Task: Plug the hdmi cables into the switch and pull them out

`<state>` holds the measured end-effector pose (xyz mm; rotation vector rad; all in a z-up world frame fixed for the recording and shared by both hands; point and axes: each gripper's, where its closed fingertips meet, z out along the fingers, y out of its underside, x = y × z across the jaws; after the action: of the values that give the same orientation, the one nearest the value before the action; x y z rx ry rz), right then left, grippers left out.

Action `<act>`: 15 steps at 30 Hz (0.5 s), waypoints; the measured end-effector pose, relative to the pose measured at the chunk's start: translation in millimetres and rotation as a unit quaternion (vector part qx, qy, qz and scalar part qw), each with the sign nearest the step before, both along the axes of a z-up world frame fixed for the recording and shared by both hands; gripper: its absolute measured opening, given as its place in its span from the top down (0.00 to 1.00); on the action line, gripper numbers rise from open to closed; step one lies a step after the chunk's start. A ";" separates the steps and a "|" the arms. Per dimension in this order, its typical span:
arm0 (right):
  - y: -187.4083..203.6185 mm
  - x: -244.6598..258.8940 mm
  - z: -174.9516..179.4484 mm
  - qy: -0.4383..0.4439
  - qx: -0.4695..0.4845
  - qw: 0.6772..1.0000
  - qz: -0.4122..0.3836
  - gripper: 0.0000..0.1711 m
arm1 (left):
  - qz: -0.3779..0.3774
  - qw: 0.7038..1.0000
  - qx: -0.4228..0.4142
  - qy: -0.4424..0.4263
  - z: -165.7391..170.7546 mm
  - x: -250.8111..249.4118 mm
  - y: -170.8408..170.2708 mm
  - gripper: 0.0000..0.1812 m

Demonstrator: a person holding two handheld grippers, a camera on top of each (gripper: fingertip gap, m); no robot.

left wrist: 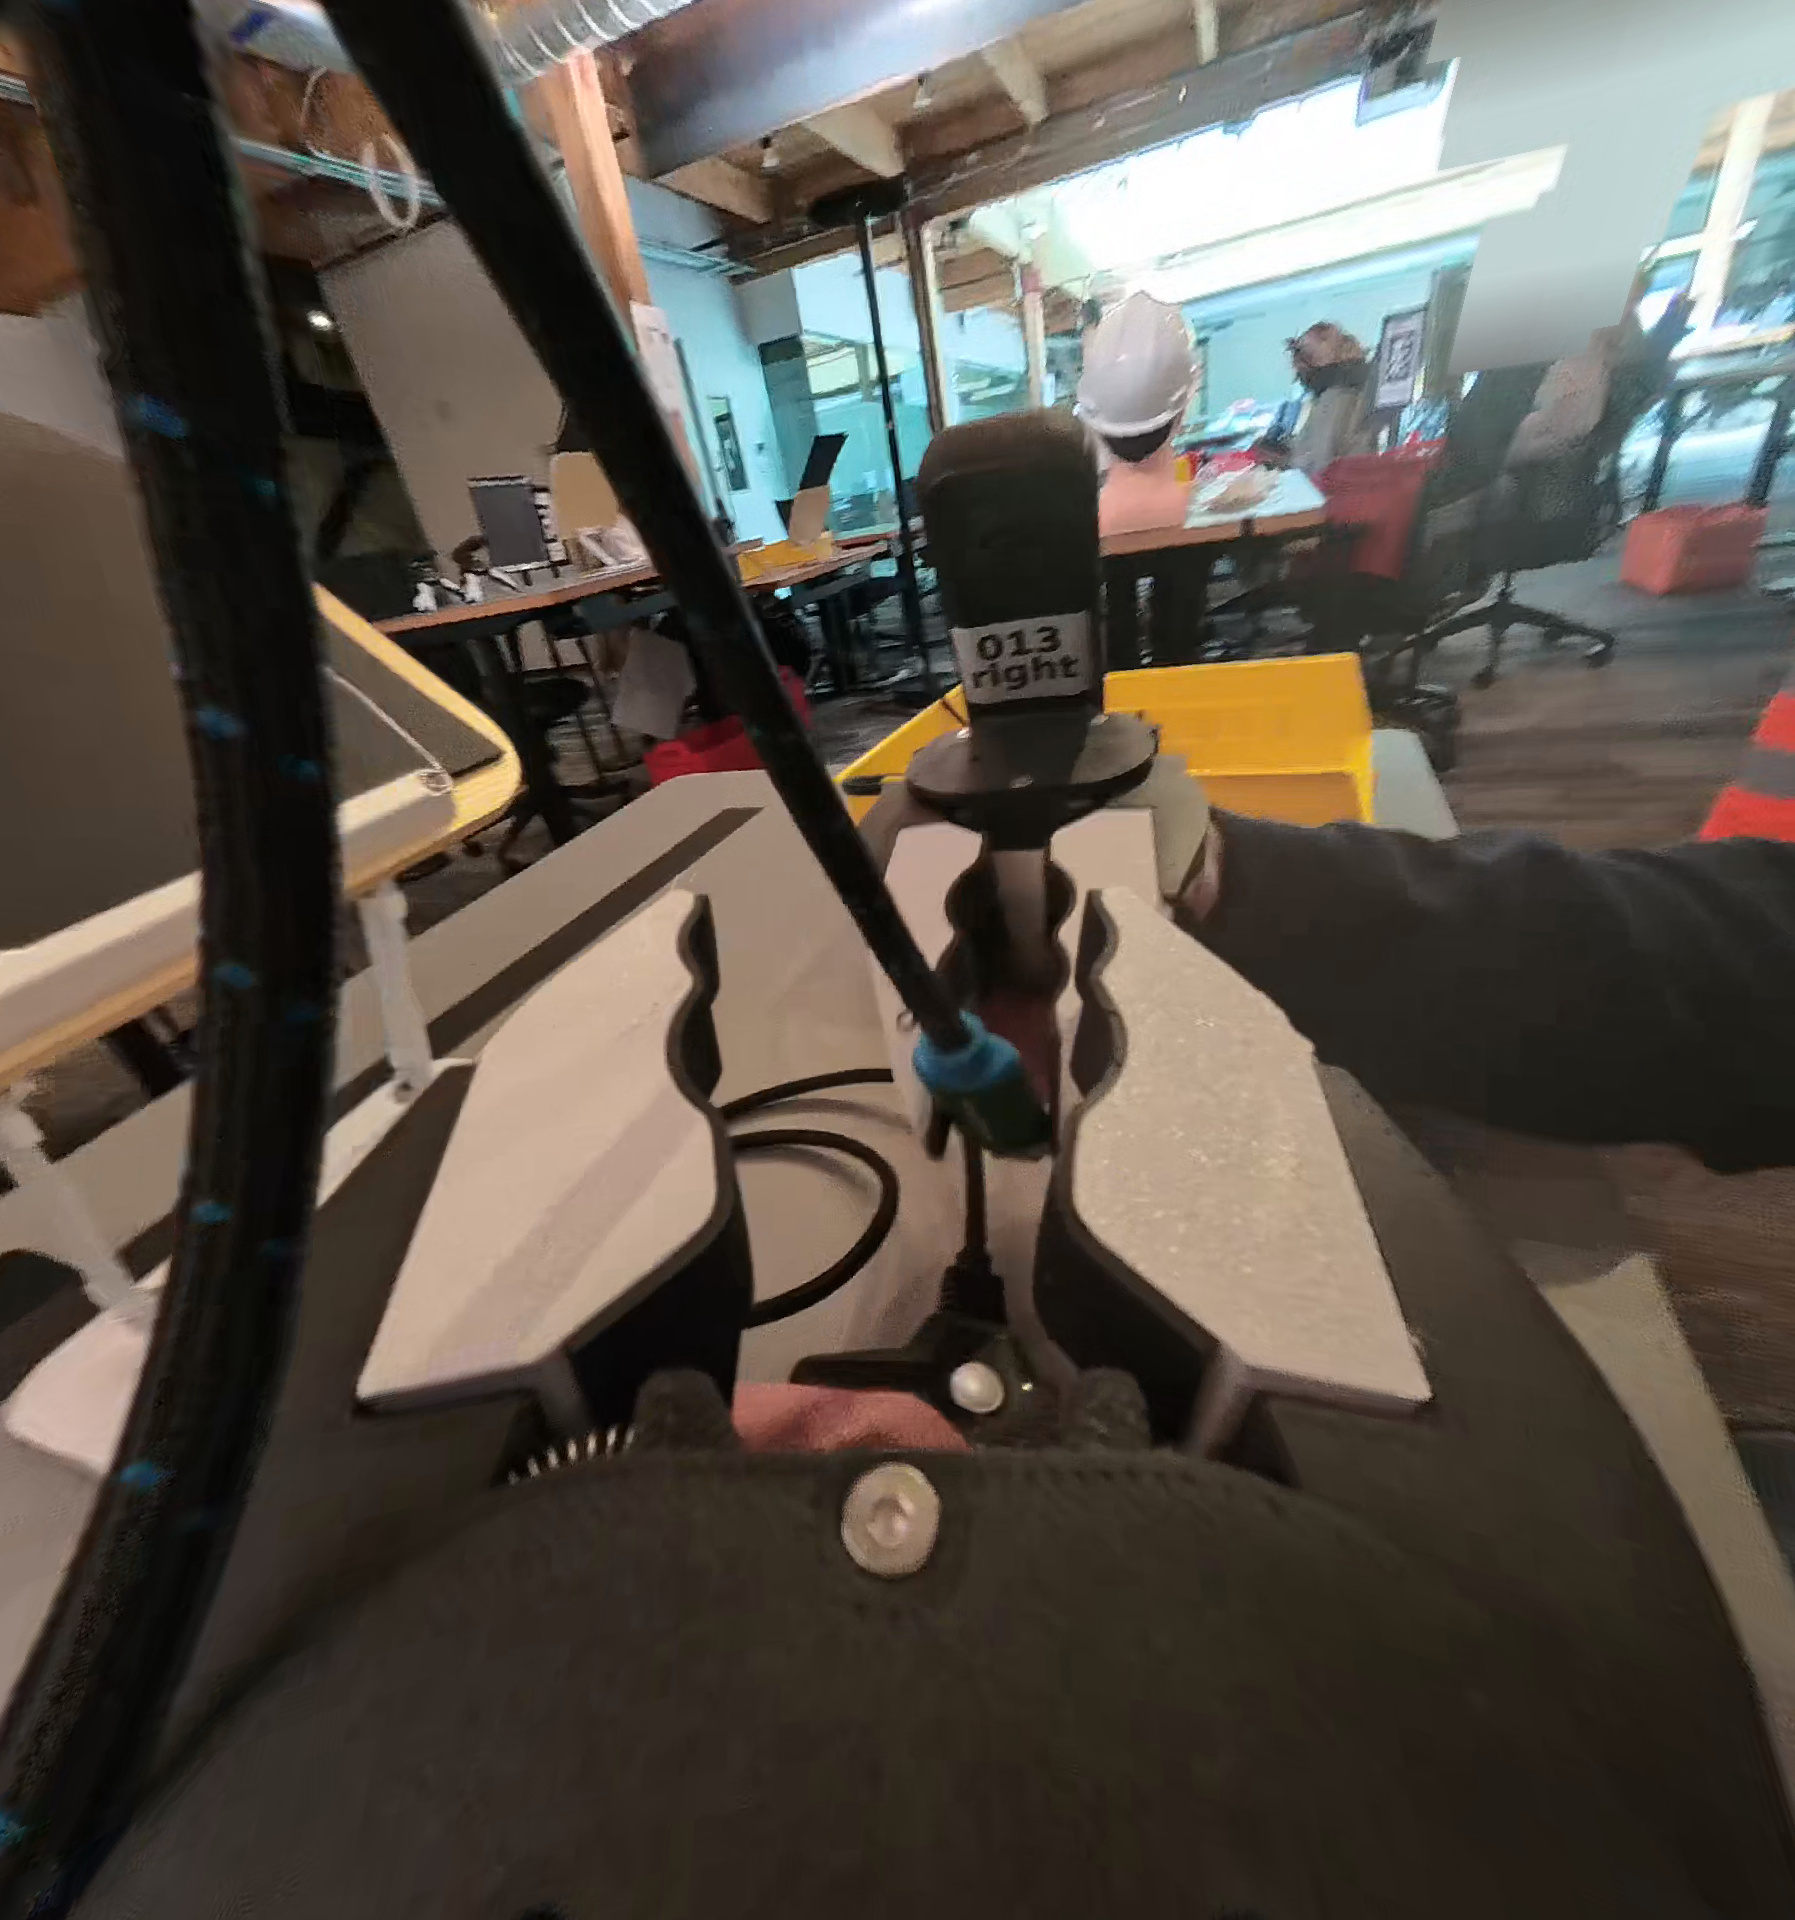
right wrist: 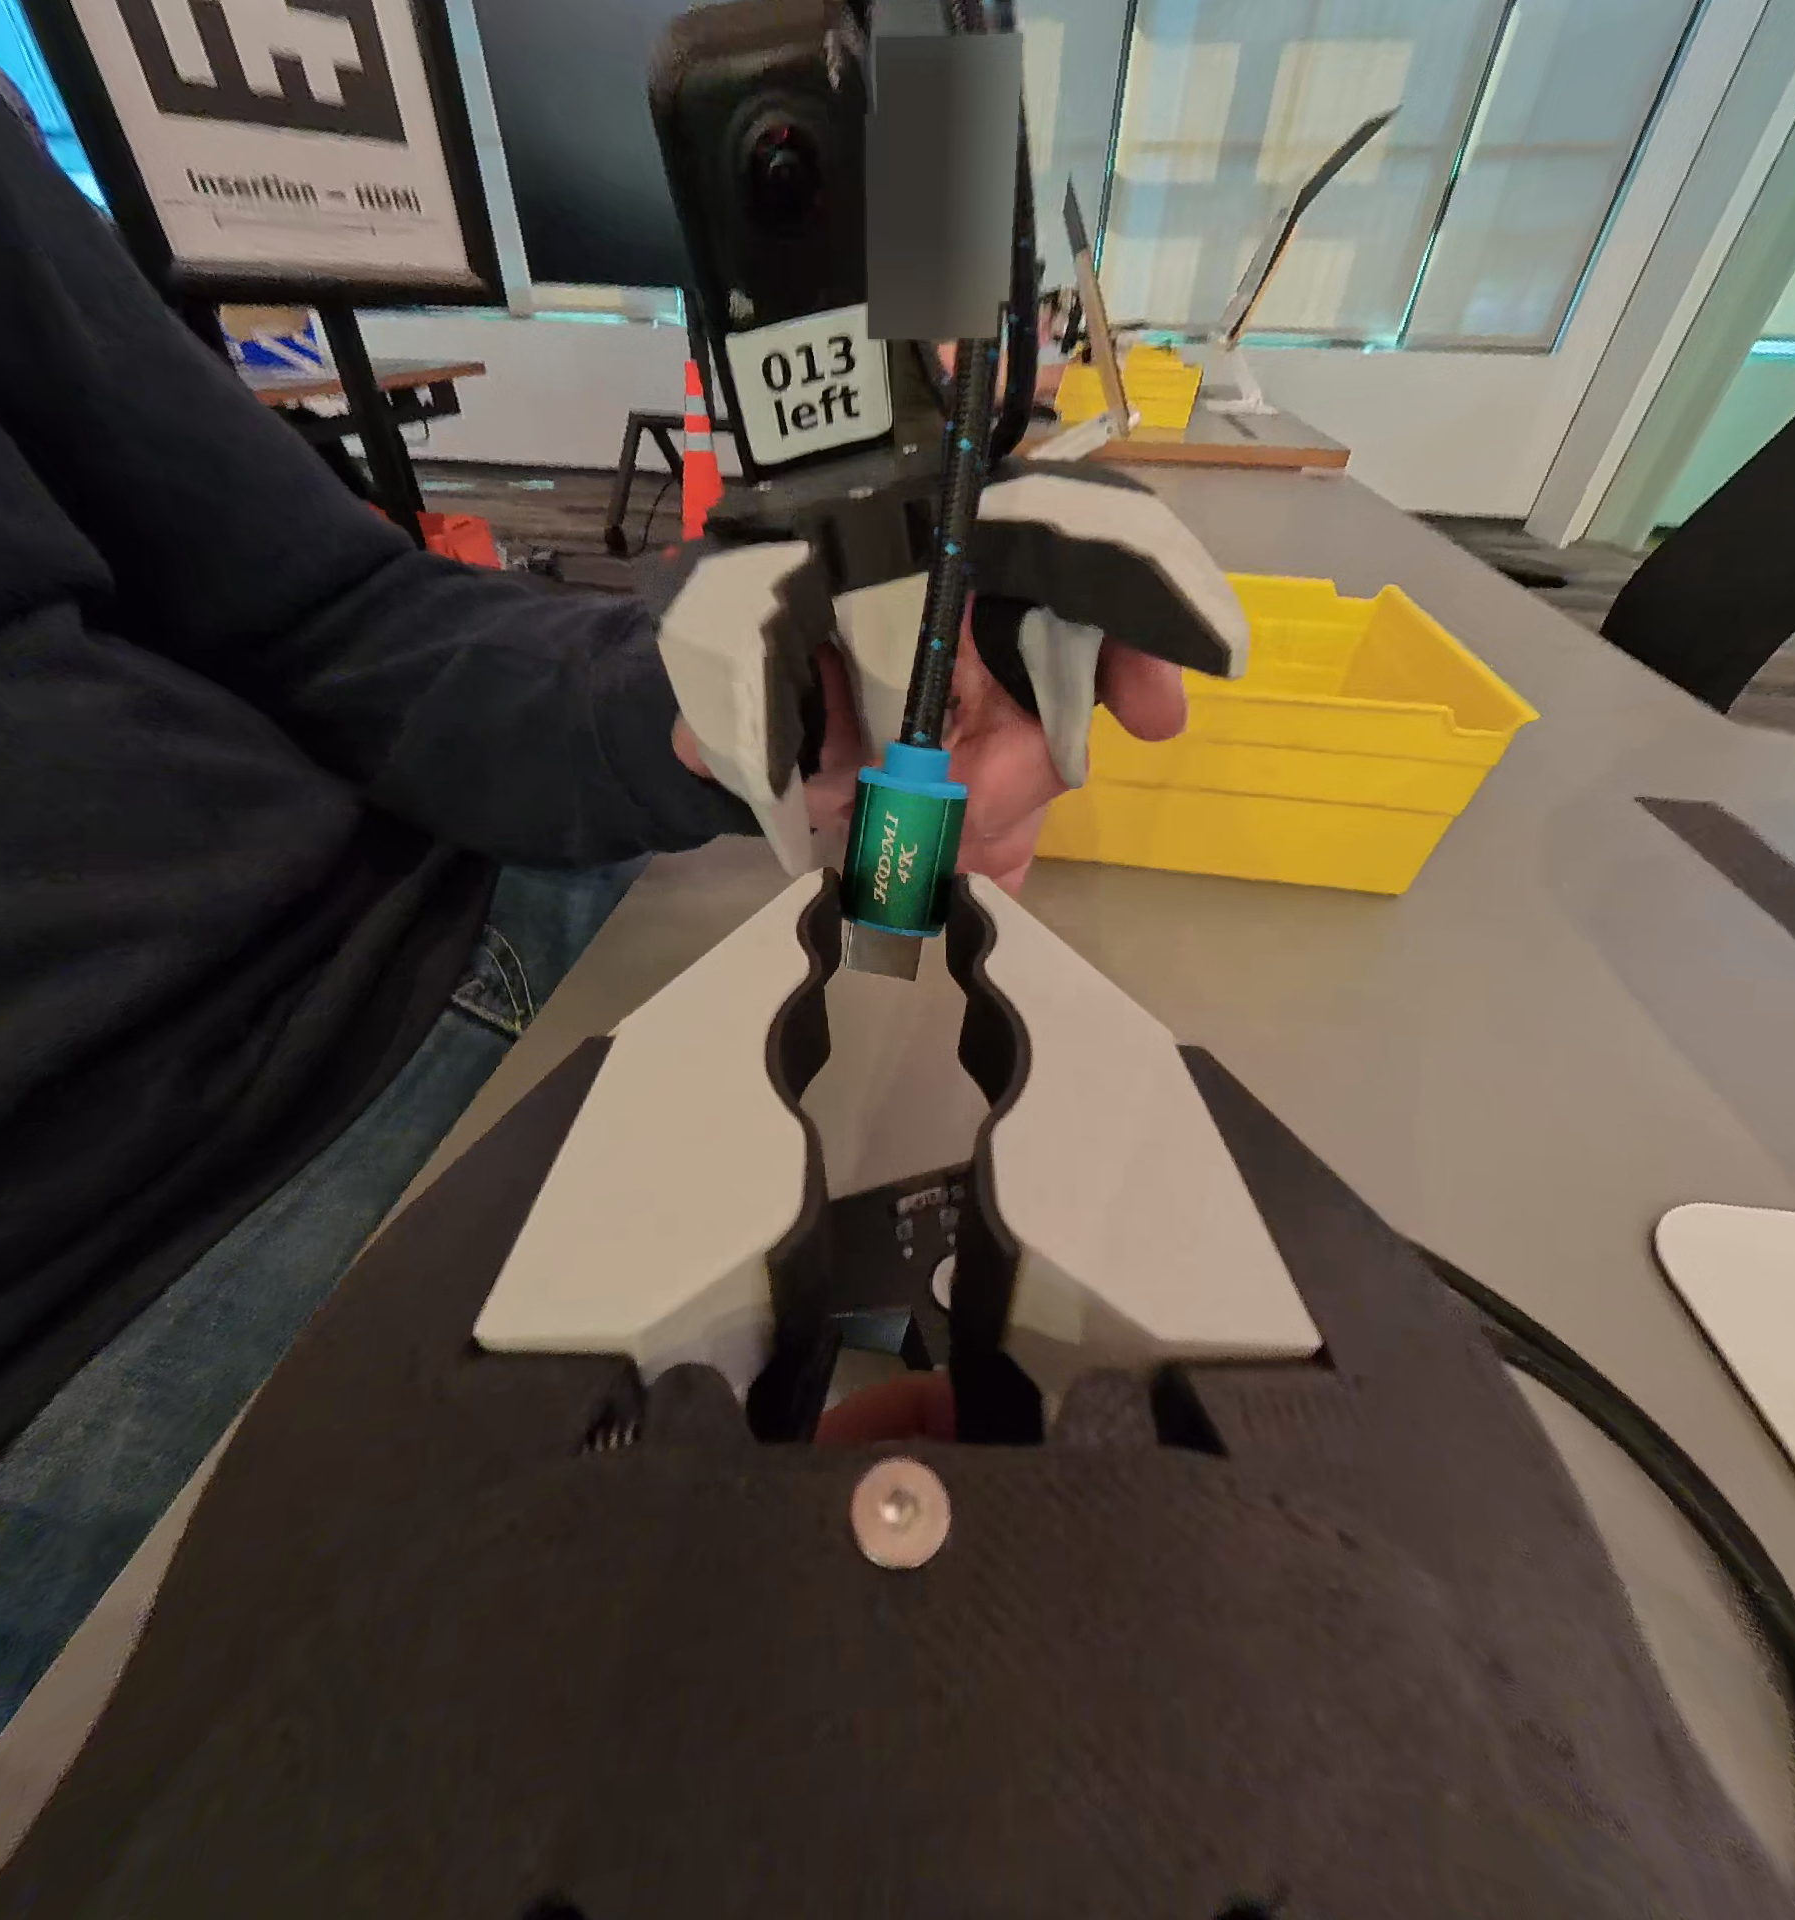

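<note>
My right gripper is shut on the green HDMI plug, pinching it at the fingertips with the metal end pointing down. Its braided black-and-blue cable rises between the wide-open fingers of my left gripper, which holds nothing. In the left wrist view, my left gripper is open, the plug hangs between its fingers, and my right gripper faces it. The black HDMI switch lies on the grey table below the plug. It also shows in the left wrist view.
A yellow bin stands on the table behind the grippers. A white pad lies at the right edge, with a black cable curving past it. A black cable loop lies beside the switch. A dark sleeve reaches in from the left. The black HDMI switch sits 12 cm or so from the ends of my right fingers.
</note>
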<state>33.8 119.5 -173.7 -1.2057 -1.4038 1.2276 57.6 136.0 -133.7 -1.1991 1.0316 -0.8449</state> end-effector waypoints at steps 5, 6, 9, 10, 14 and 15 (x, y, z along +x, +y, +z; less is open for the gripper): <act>3.8 6.5 13.9 0.037 -0.004 0.999 -0.007 0.90 | 0.022 0.995 0.035 0.087 -9.2 -6.2 8.5 0.60; 4.2 6.8 15.1 0.041 -0.003 0.999 -0.008 0.90 | 0.024 0.994 0.041 0.093 -8.4 -7.7 9.7 0.60; 5.5 10.0 23.0 0.062 -0.006 0.998 -0.011 0.90 | 0.009 0.995 0.015 0.098 -8.8 -11.9 9.4 0.58; 6.8 12.4 26.3 0.070 -0.007 0.997 -0.013 0.90 | 0.009 0.995 0.010 0.102 -10.6 -14.3 10.5 0.56; 13.0 25.6 38.3 0.100 -0.009 0.995 -0.025 0.90 | 0.013 0.995 0.001 0.101 -15.0 -23.8 14.9 0.56; 14.3 29.4 41.8 0.109 -0.012 0.994 -0.027 0.90 | 0.022 0.995 0.002 0.101 -15.9 -26.9 18.8 0.56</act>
<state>63.3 133.8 -131.9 -1.0830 -1.1914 1.2990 30.7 154.8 -149.5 -1.3185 1.1641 -0.6965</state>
